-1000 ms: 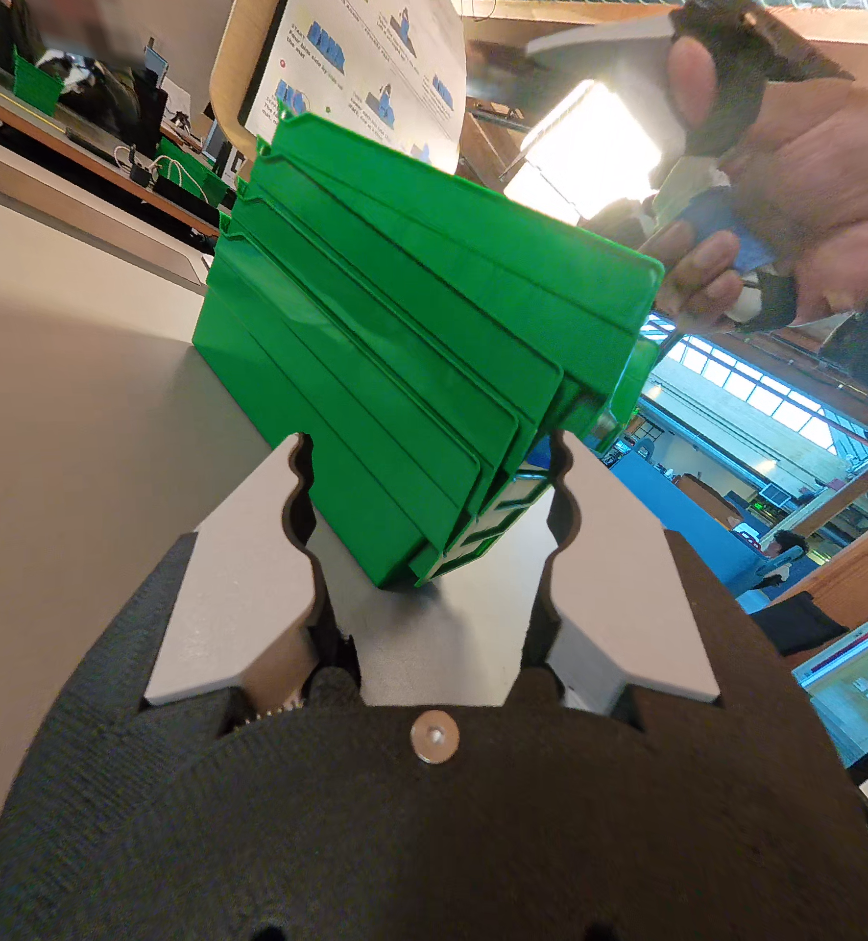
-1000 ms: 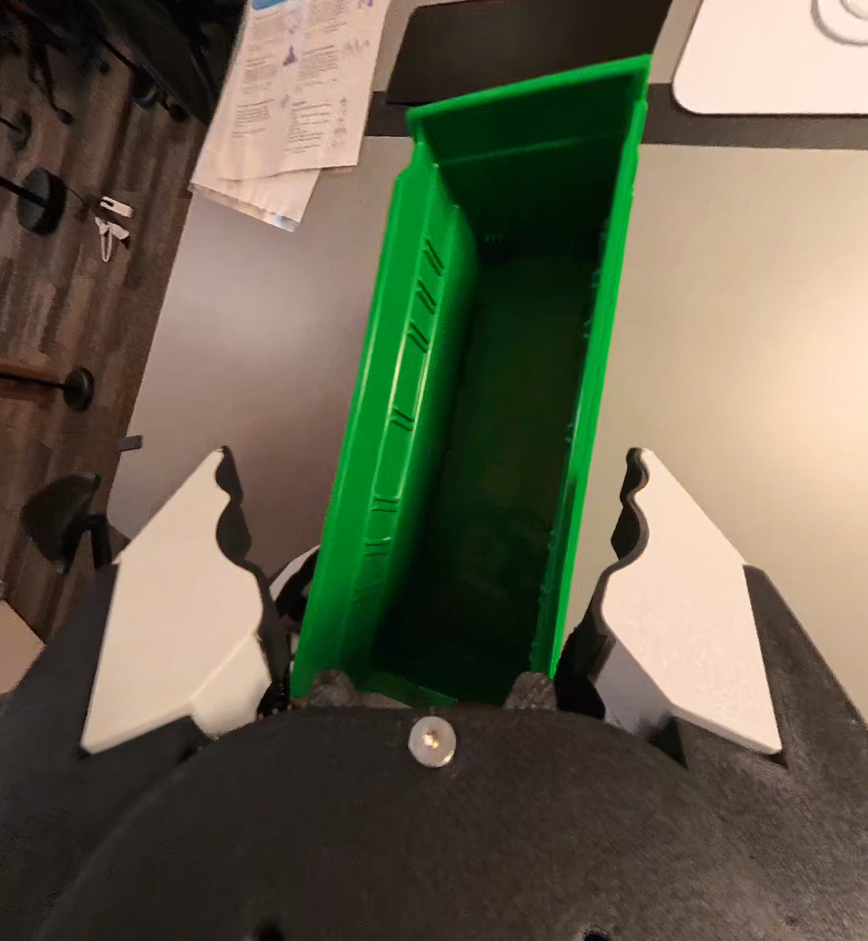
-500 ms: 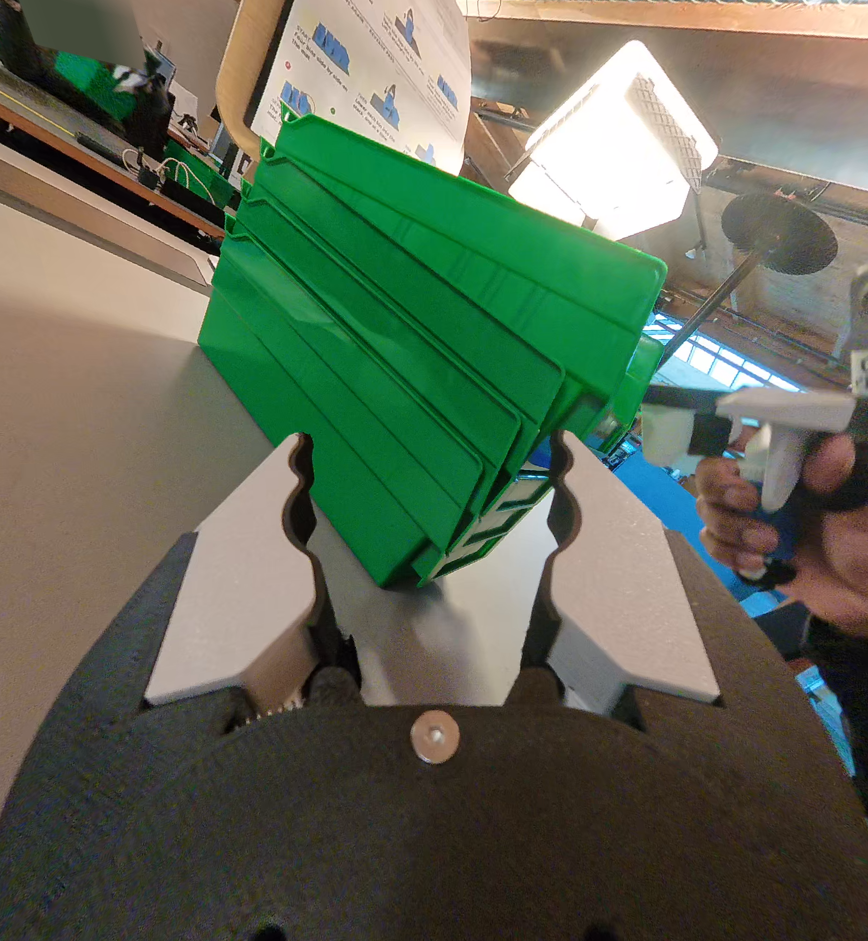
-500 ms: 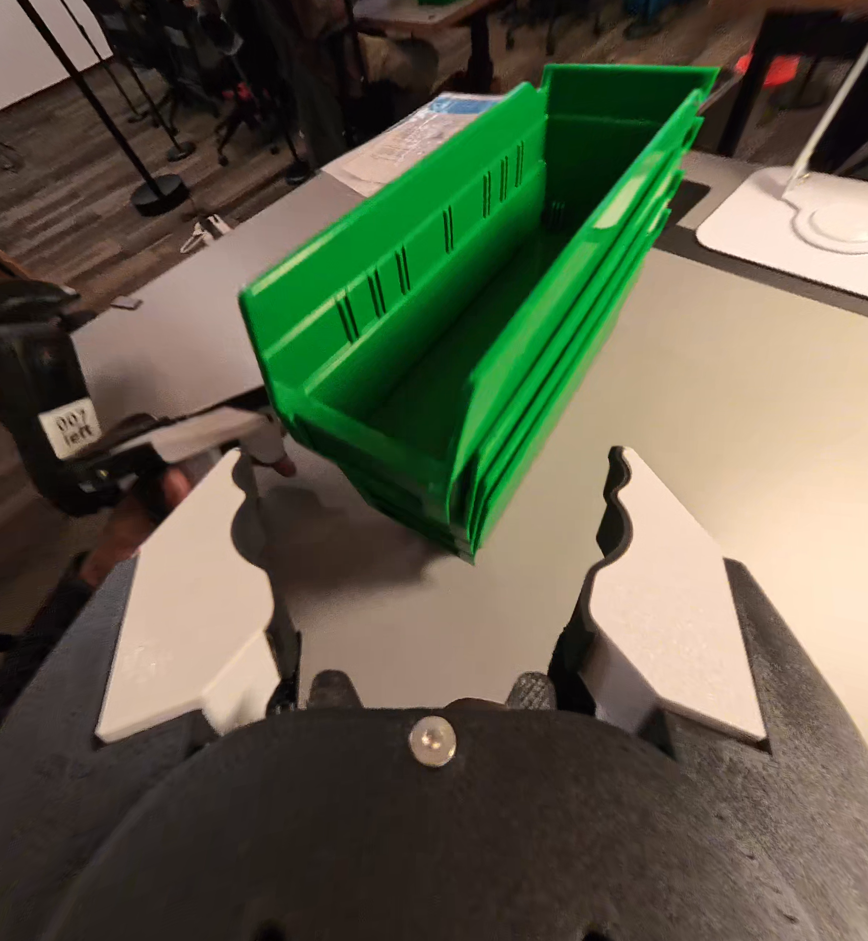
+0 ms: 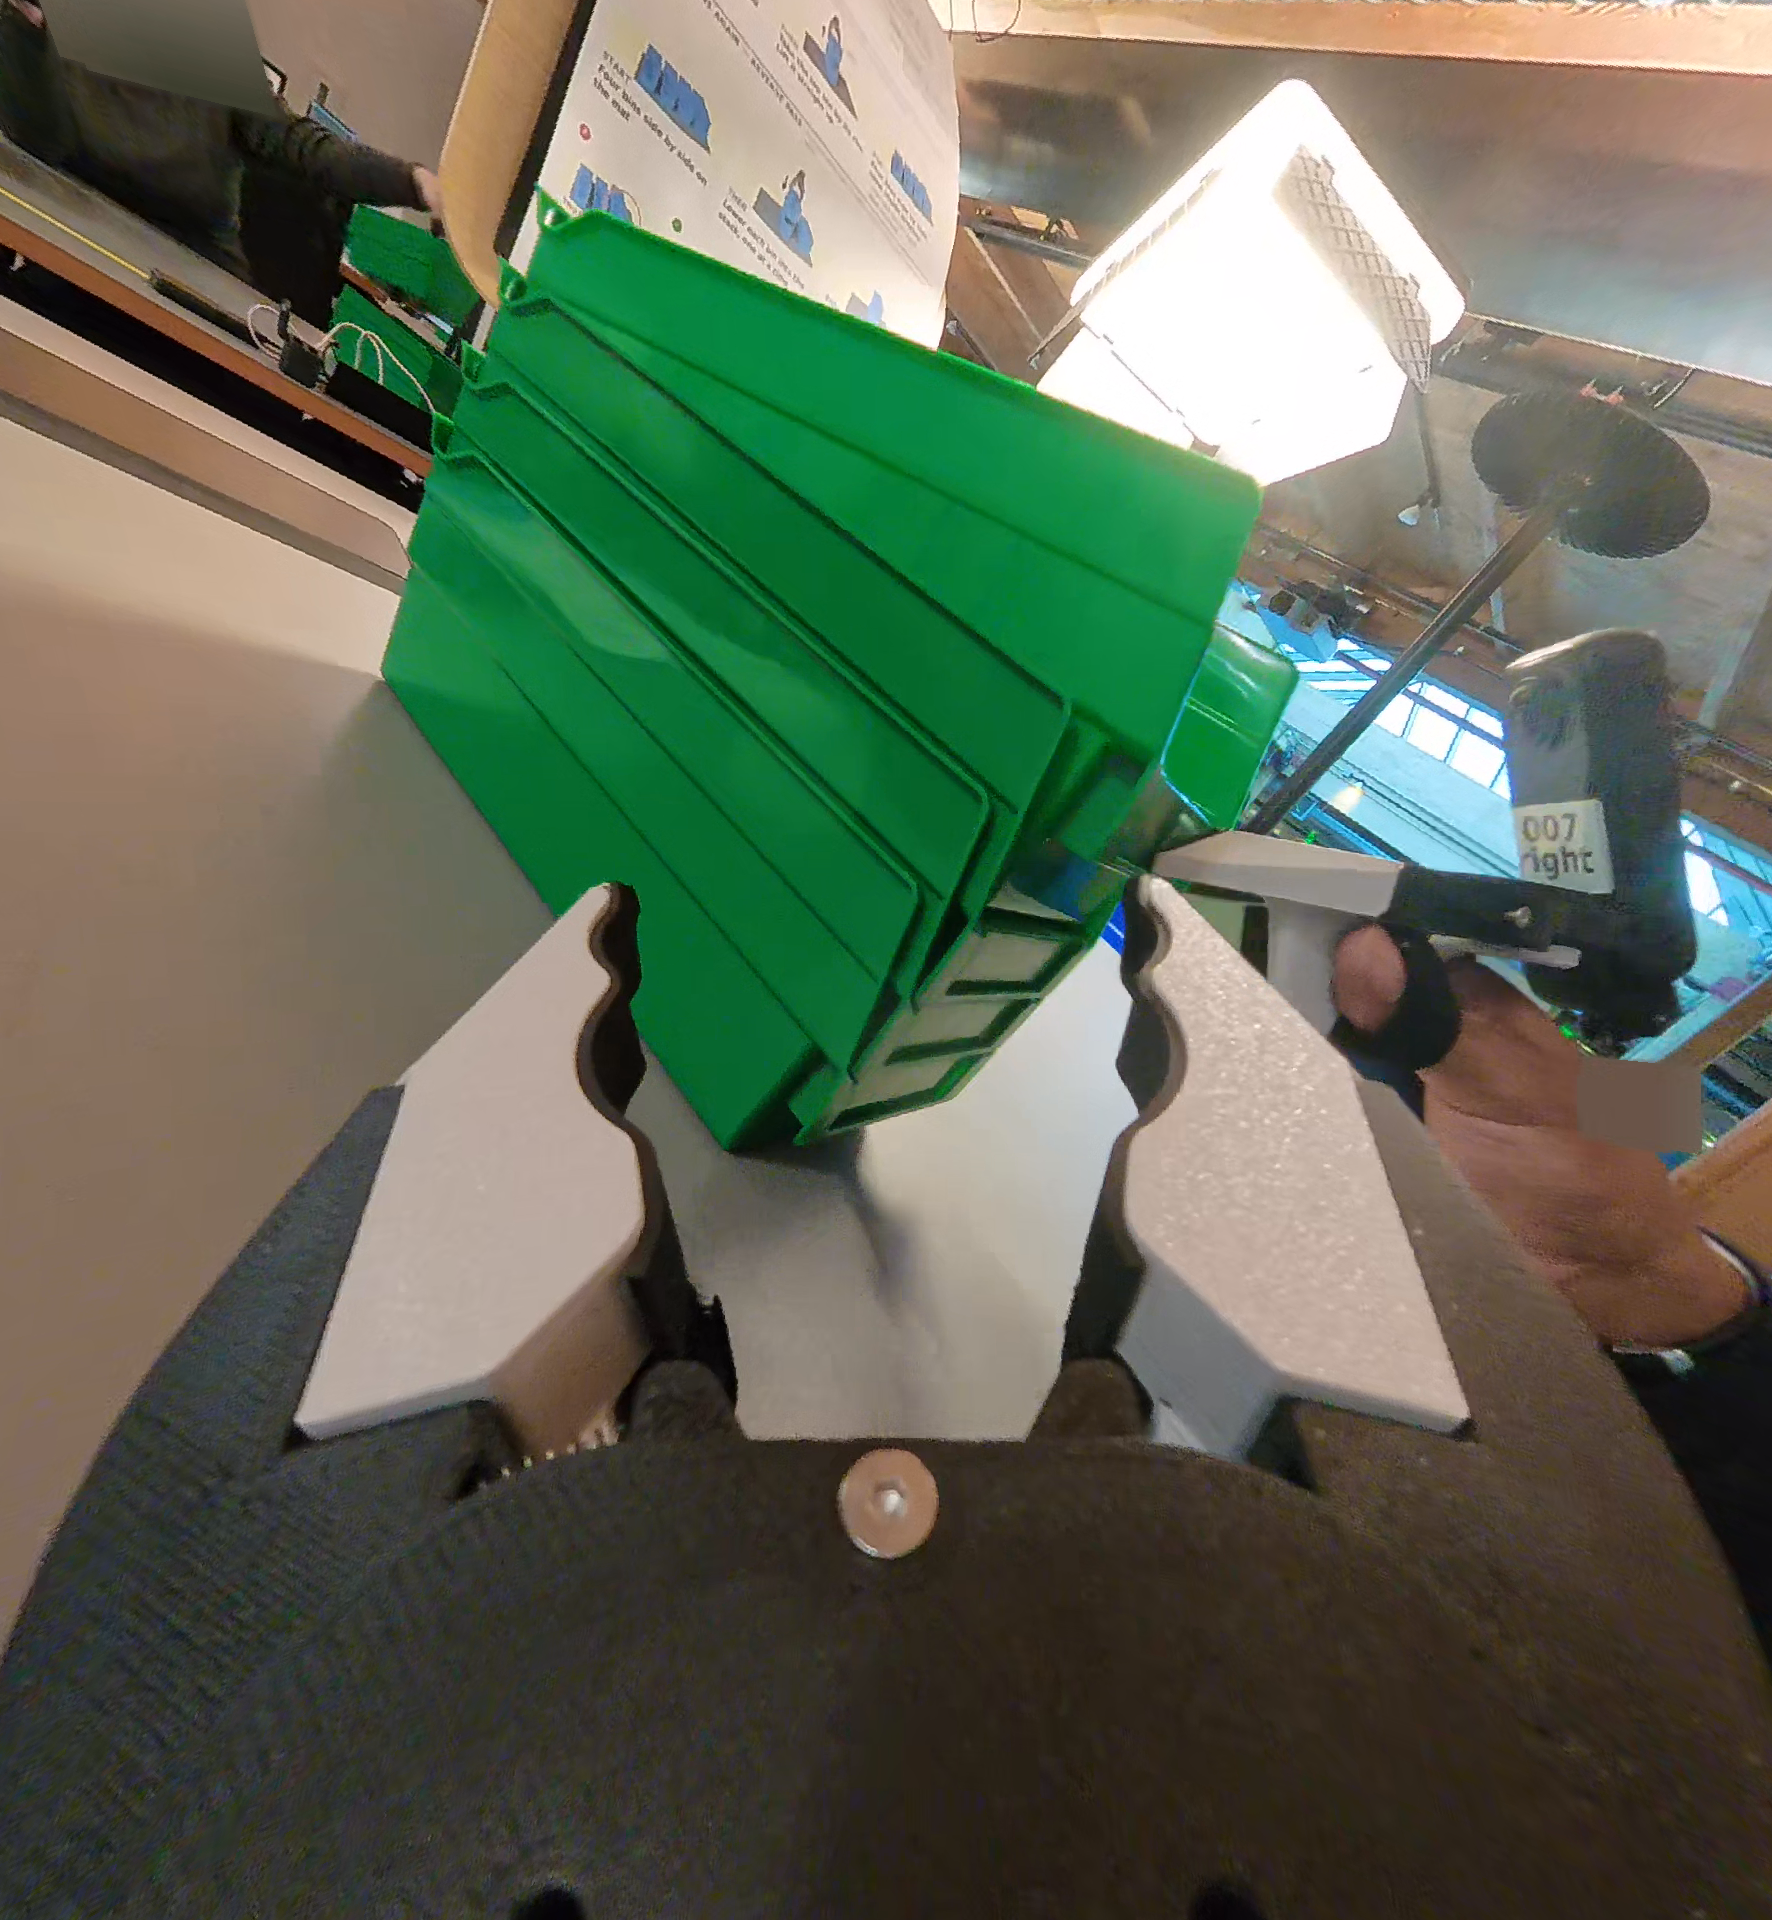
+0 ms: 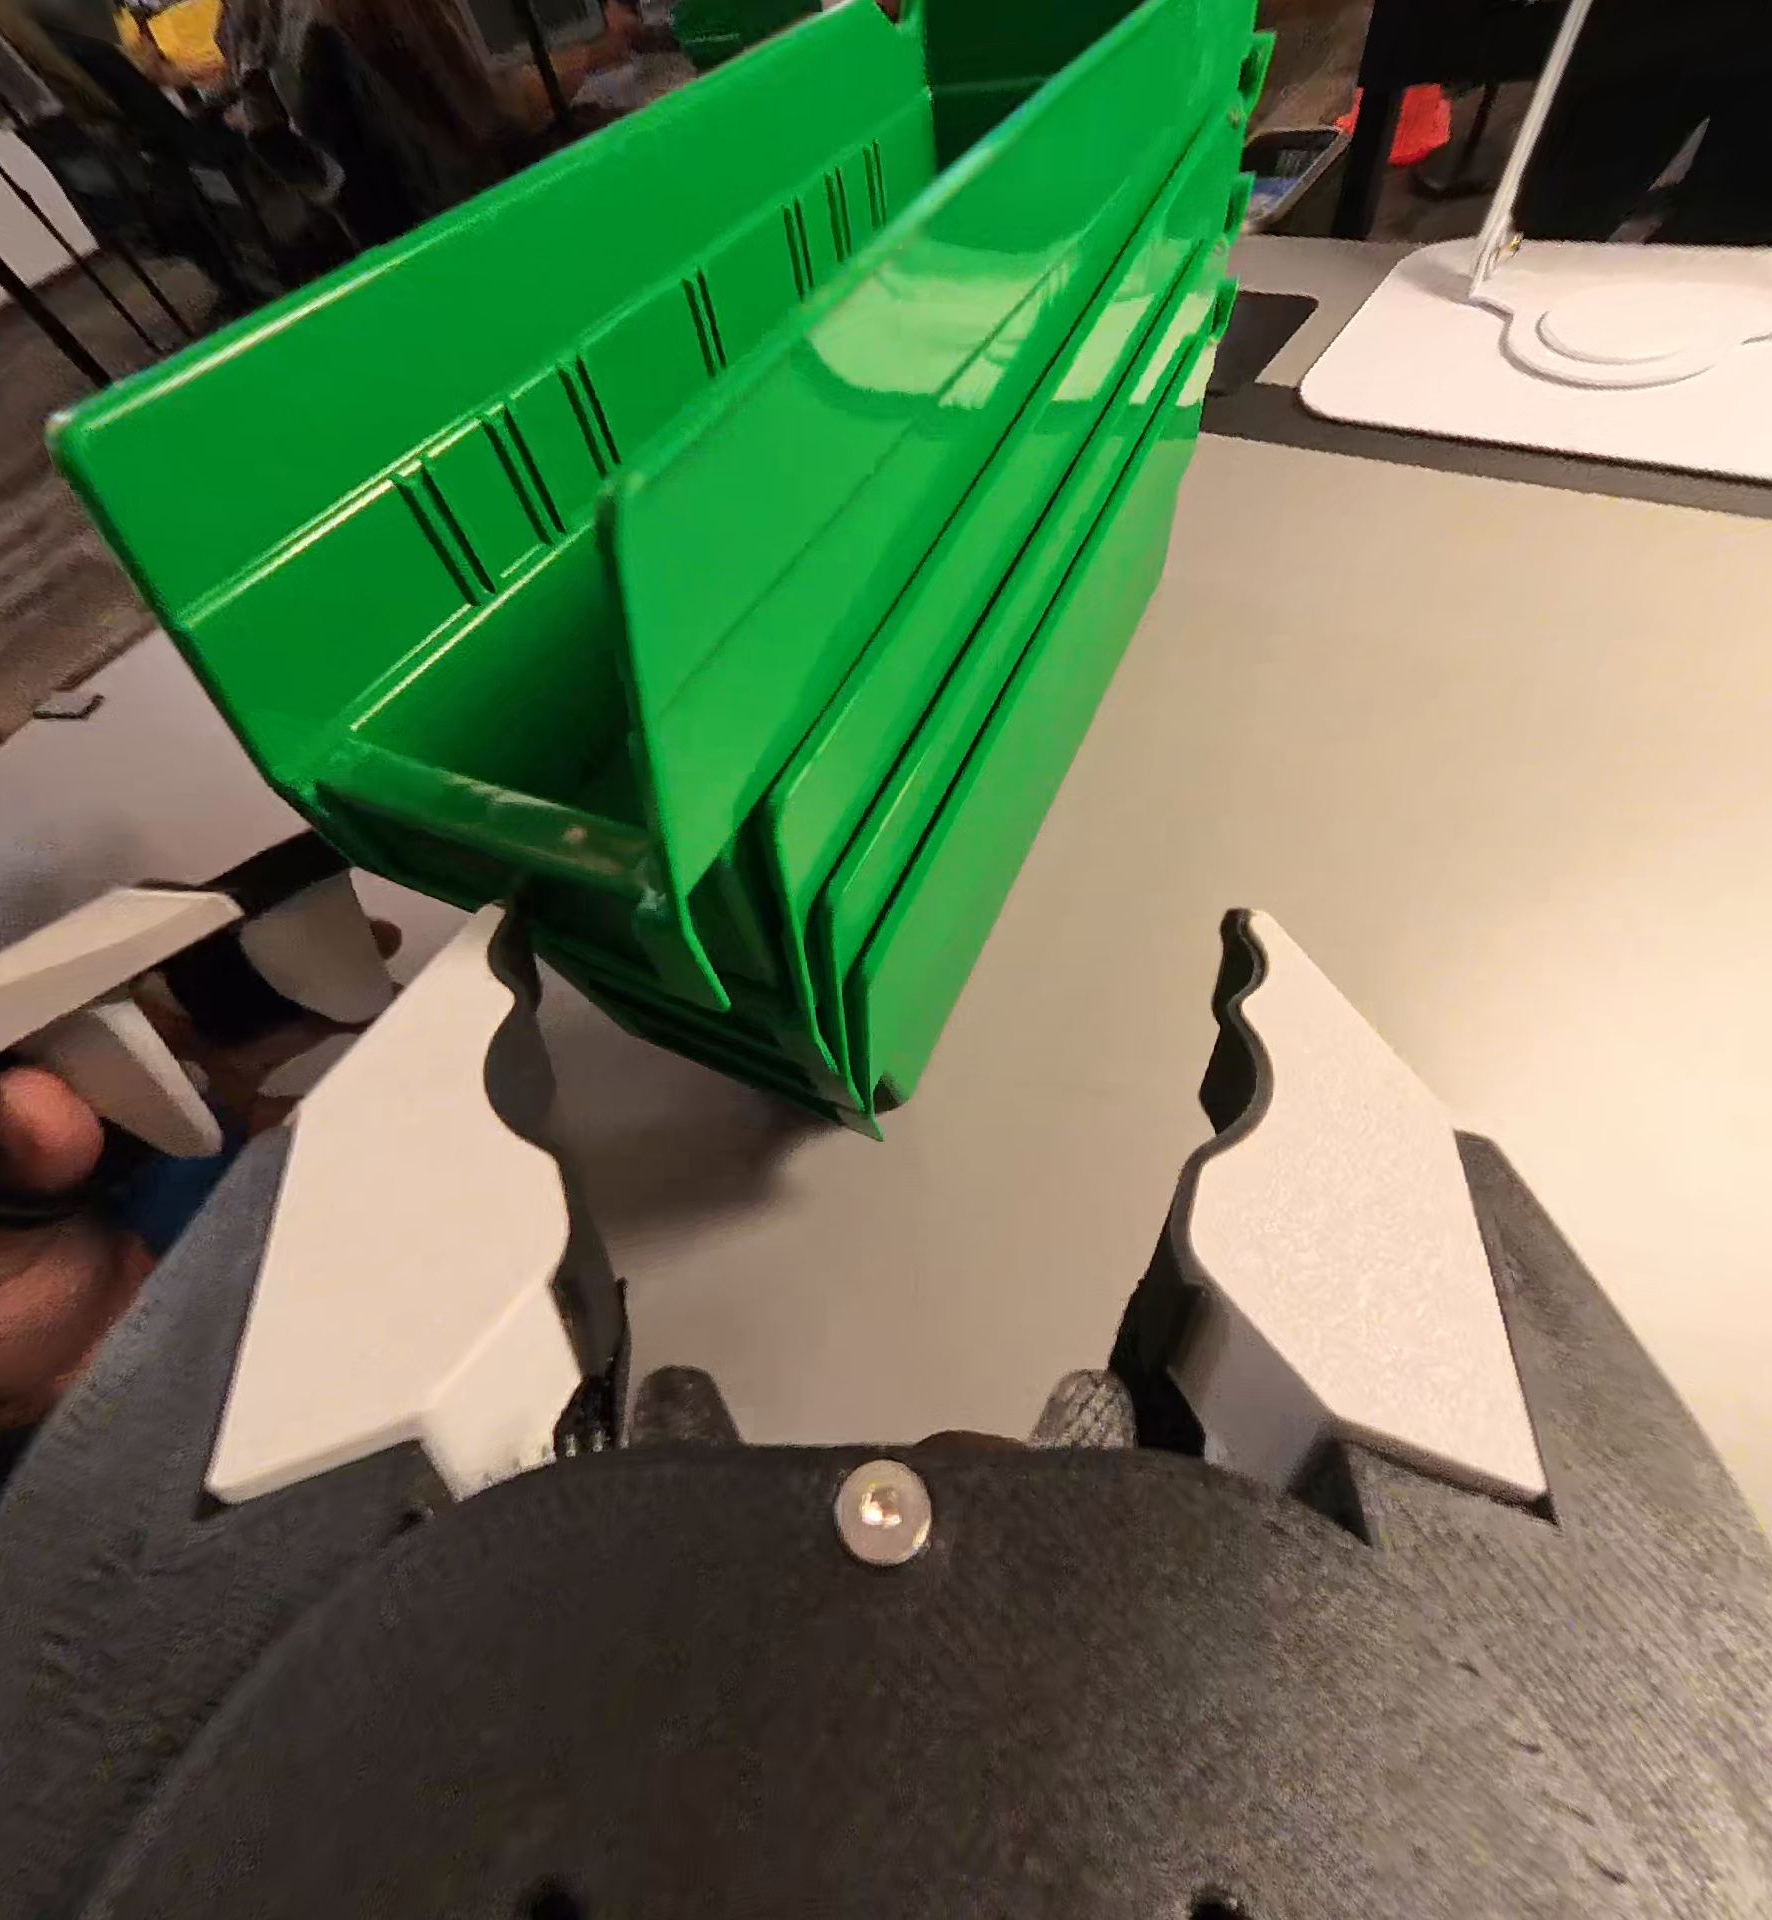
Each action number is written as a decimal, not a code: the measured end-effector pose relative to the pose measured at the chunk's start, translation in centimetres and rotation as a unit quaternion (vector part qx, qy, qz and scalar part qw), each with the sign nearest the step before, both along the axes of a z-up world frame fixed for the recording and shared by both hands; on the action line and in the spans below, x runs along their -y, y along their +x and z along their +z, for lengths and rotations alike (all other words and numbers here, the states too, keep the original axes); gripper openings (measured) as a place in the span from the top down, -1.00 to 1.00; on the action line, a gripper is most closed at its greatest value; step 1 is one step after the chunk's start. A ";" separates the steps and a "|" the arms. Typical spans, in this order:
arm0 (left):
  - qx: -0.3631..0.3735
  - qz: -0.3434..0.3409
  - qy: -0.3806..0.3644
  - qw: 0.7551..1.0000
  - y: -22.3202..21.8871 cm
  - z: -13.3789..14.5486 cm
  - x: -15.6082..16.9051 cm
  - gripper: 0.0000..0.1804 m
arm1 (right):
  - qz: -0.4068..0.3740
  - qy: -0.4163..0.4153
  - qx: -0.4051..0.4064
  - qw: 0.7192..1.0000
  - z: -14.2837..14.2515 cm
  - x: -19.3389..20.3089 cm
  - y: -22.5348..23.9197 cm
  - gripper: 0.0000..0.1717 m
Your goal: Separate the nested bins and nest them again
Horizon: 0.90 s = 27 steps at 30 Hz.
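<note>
Big and busy, the room is seen behind the table (image 6: 1484, 727), with a bright lamp (image 5: 1266, 281) high up and a printed sheet (image 5: 757, 135) standing at the back. On the pale table, right in front of both claws, the stack of green bins (image 5: 757, 675) is found. The bins are nested one inside the other, and the whole stack is tipped onto one bottom edge.

The left claw (image 5: 877, 935) is held wide open, and nothing is gripped in it. The low corner of the stack is seen between its fingers, but the pads are not pressed on it. The right claw (image 6: 877, 956) is held wide open too, and nothing is gripped in it either. One finger of the right claw (image 5: 1277, 868) is seen just beside the front lip of the top bin (image 6: 487, 810), maybe touching it.

The step in hand looks to be getting hold of the top bin so it can be pulled out. It would be done best if only the top bin's front lip is pinched by the right claw. The lower bins should be held down by the left claw, so they are not lifted along. A slow, straight pull along the bin's slope is best, so the tipped stack is not knocked over.
</note>
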State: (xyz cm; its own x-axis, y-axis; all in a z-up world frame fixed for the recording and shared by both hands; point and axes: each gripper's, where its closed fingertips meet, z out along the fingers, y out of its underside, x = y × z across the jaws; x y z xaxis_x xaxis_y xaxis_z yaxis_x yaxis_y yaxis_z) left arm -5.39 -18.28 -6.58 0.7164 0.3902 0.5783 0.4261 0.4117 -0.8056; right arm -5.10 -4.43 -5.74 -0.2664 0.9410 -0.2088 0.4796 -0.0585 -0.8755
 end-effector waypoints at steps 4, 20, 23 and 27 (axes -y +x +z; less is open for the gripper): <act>0.002 -0.002 -0.002 1.000 0.0 -0.1 -0.1 -0.03 | 0.018 -0.021 -0.014 1.000 0.7 0.4 -0.2 -0.32; 0.002 -0.002 -0.008 1.000 0.0 -0.1 -0.2 -0.03 | 0.014 -0.098 -0.031 0.995 -2.7 -0.9 2.9 -0.34; 0.007 -0.002 -0.021 1.000 0.0 -0.4 -0.5 -0.04 | -0.013 -0.075 -0.031 0.997 -4.5 -2.7 5.2 -0.34; 0.010 -0.004 -0.077 0.997 -0.1 -0.2 -1.2 -0.18 | -0.034 -0.051 -0.021 0.998 -6.3 -4.3 7.4 -0.34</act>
